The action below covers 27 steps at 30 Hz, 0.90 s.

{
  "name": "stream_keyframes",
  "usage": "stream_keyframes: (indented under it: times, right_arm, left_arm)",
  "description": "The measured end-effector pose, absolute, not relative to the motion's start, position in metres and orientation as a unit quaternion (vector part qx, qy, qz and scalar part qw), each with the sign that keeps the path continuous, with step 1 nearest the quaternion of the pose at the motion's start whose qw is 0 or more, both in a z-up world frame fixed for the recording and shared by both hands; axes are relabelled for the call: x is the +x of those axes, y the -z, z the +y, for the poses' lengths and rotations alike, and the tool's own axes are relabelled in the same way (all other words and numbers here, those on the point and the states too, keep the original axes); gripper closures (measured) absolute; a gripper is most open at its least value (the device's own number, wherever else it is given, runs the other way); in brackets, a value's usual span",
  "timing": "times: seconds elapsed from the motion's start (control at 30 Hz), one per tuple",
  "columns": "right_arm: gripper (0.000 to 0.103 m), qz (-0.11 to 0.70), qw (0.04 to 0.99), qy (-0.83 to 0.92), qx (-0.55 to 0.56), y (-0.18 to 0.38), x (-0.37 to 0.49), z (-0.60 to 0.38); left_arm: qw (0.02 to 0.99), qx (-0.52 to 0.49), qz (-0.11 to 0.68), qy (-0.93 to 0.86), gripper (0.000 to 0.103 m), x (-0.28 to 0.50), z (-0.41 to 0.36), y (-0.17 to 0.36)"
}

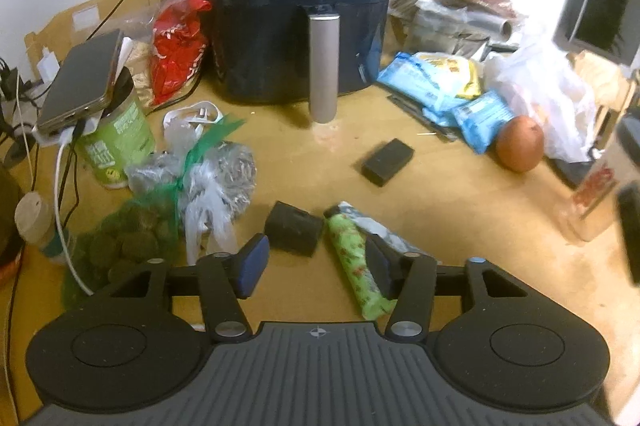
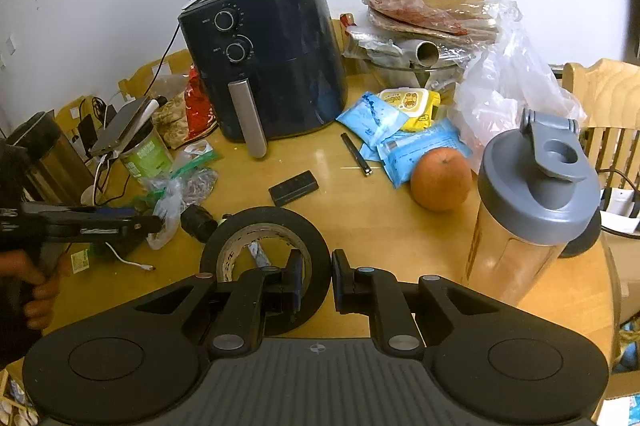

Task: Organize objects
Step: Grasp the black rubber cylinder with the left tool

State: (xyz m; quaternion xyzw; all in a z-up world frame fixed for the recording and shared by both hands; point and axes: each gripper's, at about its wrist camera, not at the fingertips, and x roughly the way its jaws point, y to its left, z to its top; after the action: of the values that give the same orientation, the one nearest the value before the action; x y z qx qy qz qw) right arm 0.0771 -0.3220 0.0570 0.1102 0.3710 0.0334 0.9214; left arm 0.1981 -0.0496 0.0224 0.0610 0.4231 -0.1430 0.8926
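Black tape roll [image 2: 266, 246], a wide ring with a pale cardboard core, was lower centre in the right wrist view, above the yellow wooden table [image 2: 400, 226]. Right gripper [image 2: 316, 276]: jaws clamped on the roll's wall, one finger inside the core, the other outside.

Left gripper [image 1: 316, 258]: jaws parted about halfway, holding nothing, bare table between them. Its right finger overlapped a green printed tube-shaped packet [image 1: 352, 262] lying lower centre; contact could not be told. Small black cylinder [image 1: 294, 234]: just beyond the left blue pad [image 1: 254, 262], apart from it.

Other items, left wrist view:
- Dark blue air fryer [image 1: 300, 6], top centre.
- Flat black rectangular block [image 1: 387, 162], centre.
- Orange round fruit [image 1: 520, 144], right.
- Green net bag of dark balls [image 1: 132, 242], lower left.

Grey-lidded clear shaker bottle [image 2: 532, 210] stood upright at right in the right wrist view.
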Motion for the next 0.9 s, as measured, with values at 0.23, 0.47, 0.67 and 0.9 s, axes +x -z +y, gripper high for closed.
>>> stream_keyframes:
  times: [0.23, 0.47, 0.67, 0.9]
  right_arm:
    - [0.086, 0.371, 0.921, -0.020, 0.115, -0.059, 0.075, -0.327]
    - [0.086, 0.372, 0.920, -0.007, 0.124, -0.060, 0.068, -0.334]
    - [0.086, 0.373, 0.919, 0.002, 0.129, -0.060, 0.062, -0.338]
    - [0.086, 0.372, 0.919, 0.005, 0.129, -0.061, 0.056, -0.338]
  left_arm:
    - [0.883, 0.097, 0.435, 0.145, 0.049, 0.226, -0.053, 0.005]
    - [0.870, 0.126, 0.450, 0.155, 0.049, 0.247, -0.056, 0.028]
    - [0.863, 0.140, 0.457, 0.164, 0.050, 0.256, -0.057, 0.041]
    - [0.863, 0.152, 0.456, 0.155, 0.059, 0.250, -0.060, 0.037]
